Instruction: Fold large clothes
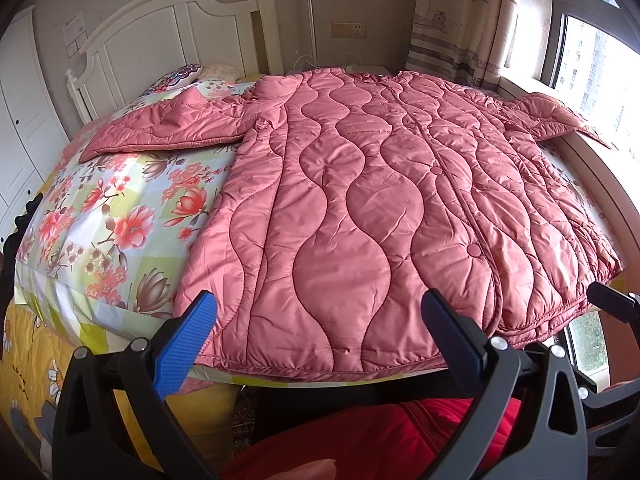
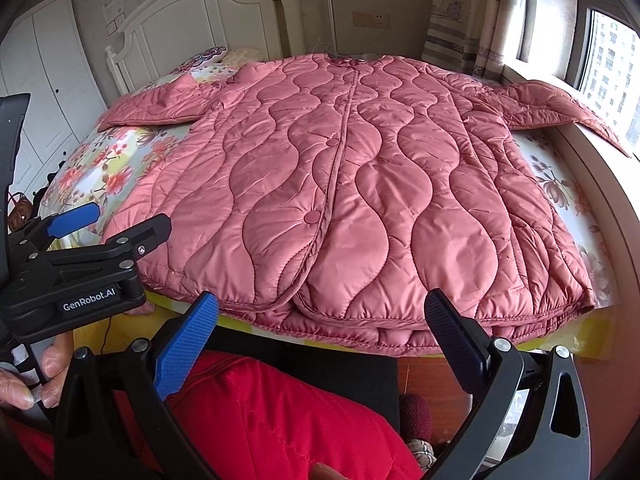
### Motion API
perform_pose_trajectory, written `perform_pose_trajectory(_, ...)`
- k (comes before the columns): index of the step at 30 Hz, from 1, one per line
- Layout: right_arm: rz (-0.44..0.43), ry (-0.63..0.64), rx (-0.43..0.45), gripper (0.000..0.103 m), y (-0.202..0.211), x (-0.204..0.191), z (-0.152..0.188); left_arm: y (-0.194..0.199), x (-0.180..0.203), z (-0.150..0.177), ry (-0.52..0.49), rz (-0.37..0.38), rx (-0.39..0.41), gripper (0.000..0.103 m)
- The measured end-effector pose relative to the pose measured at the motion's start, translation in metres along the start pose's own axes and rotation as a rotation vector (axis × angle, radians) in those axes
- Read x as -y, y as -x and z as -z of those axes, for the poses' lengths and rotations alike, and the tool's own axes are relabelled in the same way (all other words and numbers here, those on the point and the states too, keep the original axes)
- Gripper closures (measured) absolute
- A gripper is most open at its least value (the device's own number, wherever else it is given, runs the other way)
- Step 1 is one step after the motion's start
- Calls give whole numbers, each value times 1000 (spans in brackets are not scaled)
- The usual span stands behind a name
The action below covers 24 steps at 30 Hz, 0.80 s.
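Note:
A large pink quilted coat [image 1: 360, 200] [image 2: 360, 184] lies spread flat on the bed, front up and buttoned. Its hem reaches the near bed edge. One sleeve [image 1: 160, 128] rests on the floral sheet at the left; the other sleeve [image 2: 560, 108] extends onto the window sill. My left gripper [image 1: 320, 340] hovers open just in front of the hem's left half, holding nothing. My right gripper [image 2: 322, 344] is open in front of the hem's right half, also holding nothing. In the right wrist view the left gripper [image 2: 116, 222] shows at the left, jaws apart.
The bed has a floral sheet [image 1: 104, 216] and a white headboard [image 1: 180, 36], with a pillow [image 1: 176, 76] at the head. A white wardrobe [image 2: 52, 80] stands left; the window sill [image 2: 592, 152] and curtain [image 1: 460, 20] are right. A person's red garment [image 2: 280, 420] fills the foreground.

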State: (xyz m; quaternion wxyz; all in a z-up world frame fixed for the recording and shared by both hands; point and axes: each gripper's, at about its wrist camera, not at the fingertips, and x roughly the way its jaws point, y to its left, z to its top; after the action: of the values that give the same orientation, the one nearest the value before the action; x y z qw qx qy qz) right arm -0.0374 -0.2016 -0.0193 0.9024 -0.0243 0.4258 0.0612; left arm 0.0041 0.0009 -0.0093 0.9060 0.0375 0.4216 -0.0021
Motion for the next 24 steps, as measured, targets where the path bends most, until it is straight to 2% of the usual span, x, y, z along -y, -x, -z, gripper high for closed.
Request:
perform_pose_trajectory(7,30,42,-9,4,-1,-6,2,0,0,0,5,1,-2,2)
perform_pose_trajectory(24,80,13,-22,4,-3,2,0,-3,0,1,11,1,-13,2)
